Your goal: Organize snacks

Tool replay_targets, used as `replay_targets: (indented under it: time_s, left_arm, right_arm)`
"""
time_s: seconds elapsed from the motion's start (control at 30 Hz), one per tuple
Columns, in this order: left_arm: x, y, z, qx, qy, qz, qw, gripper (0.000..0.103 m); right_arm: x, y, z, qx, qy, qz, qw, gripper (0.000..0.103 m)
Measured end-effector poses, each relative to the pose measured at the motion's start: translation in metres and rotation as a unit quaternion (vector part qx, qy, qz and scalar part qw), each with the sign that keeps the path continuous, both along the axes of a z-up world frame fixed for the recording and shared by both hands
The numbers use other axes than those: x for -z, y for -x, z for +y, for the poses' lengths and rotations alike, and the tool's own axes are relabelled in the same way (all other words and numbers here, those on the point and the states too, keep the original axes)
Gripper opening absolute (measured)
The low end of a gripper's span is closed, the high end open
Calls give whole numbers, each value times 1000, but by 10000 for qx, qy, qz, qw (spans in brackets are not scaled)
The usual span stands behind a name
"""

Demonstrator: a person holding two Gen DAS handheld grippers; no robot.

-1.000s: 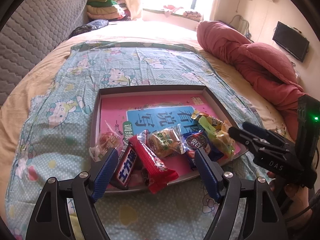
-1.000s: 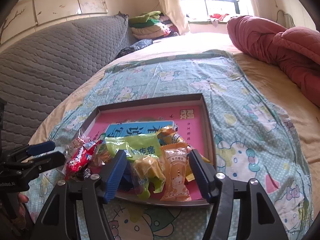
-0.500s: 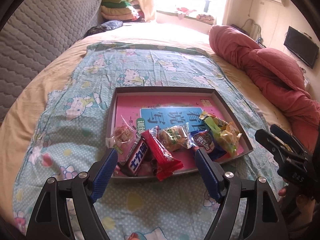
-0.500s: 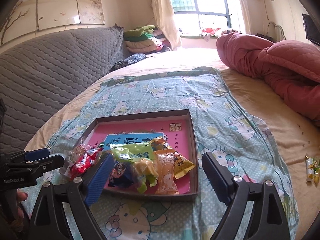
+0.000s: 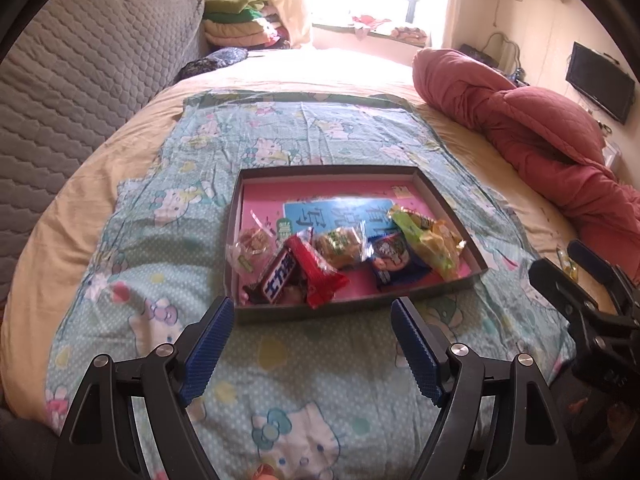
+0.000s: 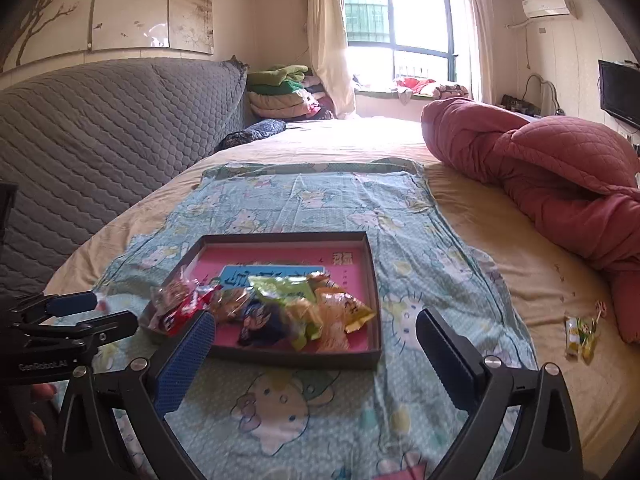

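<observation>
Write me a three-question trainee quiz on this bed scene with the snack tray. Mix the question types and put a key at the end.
1. True or false: the red-wrapped snack bar lies inside the shallow grey cardboard tray with the pink bottom.
2. Multiple choice: where is the small yellow-green snack packet that is outside the tray? A) on the grey quilted headboard B) on the beige sheet near the red quilted duvet C) under the tray.
3. Fill in: the right gripper holds ____ between its fingers.

Key: 1 true; 2 B; 3 nothing, its fingers are opening over the cartoon-cat printed blue cloth.
</observation>
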State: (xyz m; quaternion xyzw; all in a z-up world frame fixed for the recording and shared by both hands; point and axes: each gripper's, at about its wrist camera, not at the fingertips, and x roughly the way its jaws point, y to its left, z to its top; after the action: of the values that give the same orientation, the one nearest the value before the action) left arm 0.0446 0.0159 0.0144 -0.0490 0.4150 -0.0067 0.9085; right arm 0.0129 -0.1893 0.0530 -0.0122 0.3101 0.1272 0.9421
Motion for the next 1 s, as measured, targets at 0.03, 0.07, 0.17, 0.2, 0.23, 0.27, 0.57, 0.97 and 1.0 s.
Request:
replay_targets:
  time_s: [0.03, 0.07, 0.17, 0.2, 0.23, 0.27, 0.57, 0.97, 1.0]
  left_arm:
    - [0, 3, 0, -27, 2, 27, 10000, 82]
    - [1, 6, 1, -44, 33, 60, 10000, 82]
    - [3, 14, 1, -53, 115, 172, 9998, 82]
    - [4, 17, 0, -52, 102, 205, 9997, 82]
    - [5, 19, 0, -51, 99, 232, 9997, 82]
    - [5, 22, -1, -40, 108, 256, 9996, 82]
    - [7, 36, 0, -38, 191, 345, 9992, 82]
    - [23, 37, 2, -47, 228, 434, 9988, 82]
    - [24, 36, 2, -41, 226, 453, 9987, 82]
  right_arm:
    - [-1, 4, 0, -28, -41, 53, 10000, 101]
    - [-1, 8, 0, -39, -93, 116, 9999, 101]
    - [0, 16, -2, -37, -230, 334, 9992, 101]
    - [1, 17, -3, -1, -266, 403, 9988, 101]
    - [2, 19, -3, 33, -293, 469, 9985, 101]
    - [3, 21, -3, 71, -306, 516, 9982, 101]
    - [10, 36, 0, 263, -102, 693, 9972, 101]
    - [32, 41, 19, -81, 179, 893, 9958, 101]
    - [33, 39, 19, -84, 175, 923, 9955, 101]
